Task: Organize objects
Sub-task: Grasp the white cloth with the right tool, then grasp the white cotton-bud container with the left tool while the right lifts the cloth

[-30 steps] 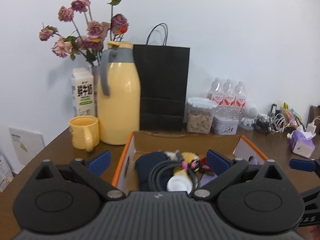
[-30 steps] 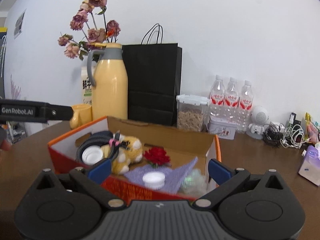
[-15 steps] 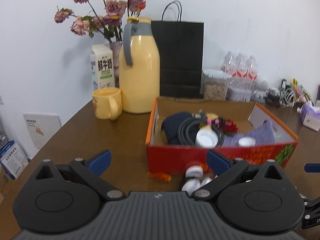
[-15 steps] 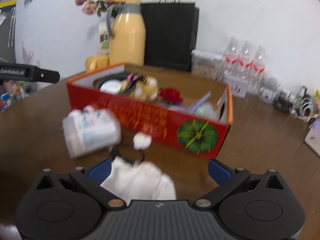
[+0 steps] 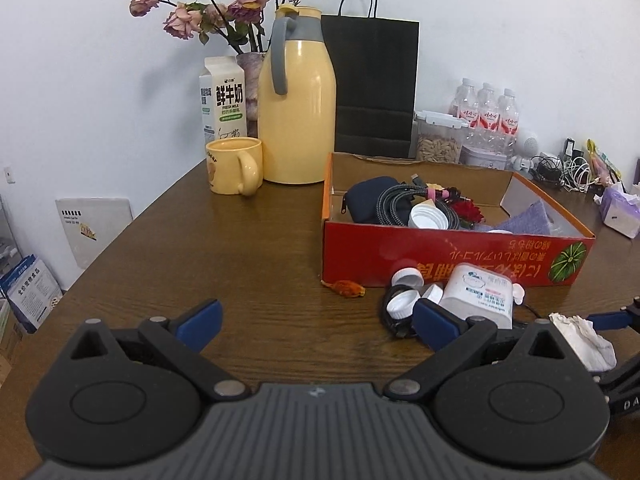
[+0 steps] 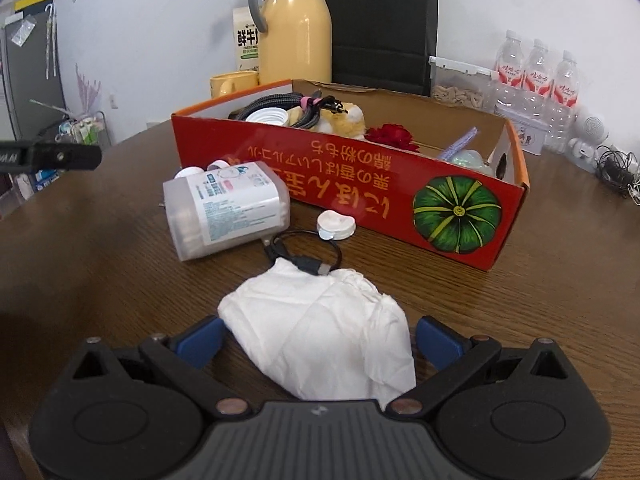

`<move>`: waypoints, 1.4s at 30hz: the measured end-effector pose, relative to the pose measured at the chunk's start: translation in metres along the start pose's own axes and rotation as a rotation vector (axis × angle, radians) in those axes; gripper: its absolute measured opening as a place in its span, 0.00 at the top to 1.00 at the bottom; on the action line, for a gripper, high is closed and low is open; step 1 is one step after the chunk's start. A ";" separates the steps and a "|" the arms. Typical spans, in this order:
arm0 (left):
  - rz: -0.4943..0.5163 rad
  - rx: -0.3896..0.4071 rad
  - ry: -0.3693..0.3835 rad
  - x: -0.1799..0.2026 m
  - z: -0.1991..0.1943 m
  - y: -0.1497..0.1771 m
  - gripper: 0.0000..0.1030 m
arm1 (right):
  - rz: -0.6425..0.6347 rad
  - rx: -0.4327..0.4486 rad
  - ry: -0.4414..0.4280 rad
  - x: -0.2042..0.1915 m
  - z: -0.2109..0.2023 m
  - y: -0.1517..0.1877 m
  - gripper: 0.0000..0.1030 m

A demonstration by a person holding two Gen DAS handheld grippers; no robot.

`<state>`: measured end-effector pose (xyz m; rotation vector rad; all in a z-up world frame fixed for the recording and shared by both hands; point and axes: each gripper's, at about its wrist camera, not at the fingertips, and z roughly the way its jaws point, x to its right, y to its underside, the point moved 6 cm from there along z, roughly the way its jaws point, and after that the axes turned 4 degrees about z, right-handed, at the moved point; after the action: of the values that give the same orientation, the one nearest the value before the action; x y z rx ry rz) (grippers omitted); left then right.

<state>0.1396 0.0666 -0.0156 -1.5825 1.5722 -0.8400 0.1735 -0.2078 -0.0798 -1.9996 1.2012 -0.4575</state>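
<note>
While several items already lie inside the red cardboard box (image 6: pixel 352 184), the crumpled white tissue (image 6: pixel 324 336), clear plastic jar (image 6: pixel 228 208) and black cable (image 6: pixel 304 256) remain outside, frame centre. Right gripper (image 6: pixel 320 338) stands wide around the tissue; left gripper (image 5: pixel 316 320) is wide, empty.

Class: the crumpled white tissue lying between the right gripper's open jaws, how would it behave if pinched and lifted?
The tissue looks thin and creased, so it would likely squash flat and droop. It probably weighs almost nothing. Its far edge overlaps the black cable, which might get nudged.

Both grippers drew back from the box (image 6: pixel 348 168); right gripper (image 6: pixel 318 338) now straddles the tissue (image 6: pixel 324 344).
</note>
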 end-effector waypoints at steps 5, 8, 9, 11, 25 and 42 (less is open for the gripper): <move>-0.009 0.000 -0.002 -0.003 -0.003 0.001 0.00 | -0.011 0.018 -0.015 -0.003 -0.004 0.000 0.13; -0.008 -0.003 0.001 -0.001 -0.002 0.001 0.00 | -0.007 0.028 -0.011 -0.003 -0.008 0.002 0.21; -0.007 -0.005 0.003 0.000 -0.001 0.002 0.00 | -0.004 0.034 -0.011 -0.002 -0.011 0.002 0.22; -0.003 -0.008 0.009 0.002 0.000 0.002 0.00 | 0.001 0.042 -0.007 -0.001 -0.014 0.004 0.23; 0.071 -0.009 0.117 0.051 0.017 -0.005 0.00 | 0.084 0.148 0.069 0.025 -0.034 -0.004 0.24; 0.341 -0.015 0.277 0.133 0.062 -0.020 0.09 | 0.153 0.236 0.078 0.033 -0.026 -0.025 0.24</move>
<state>0.2077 -0.0629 -0.0369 -1.1940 1.9789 -0.8821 0.1885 -0.2399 -0.0465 -1.6906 1.2739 -0.5769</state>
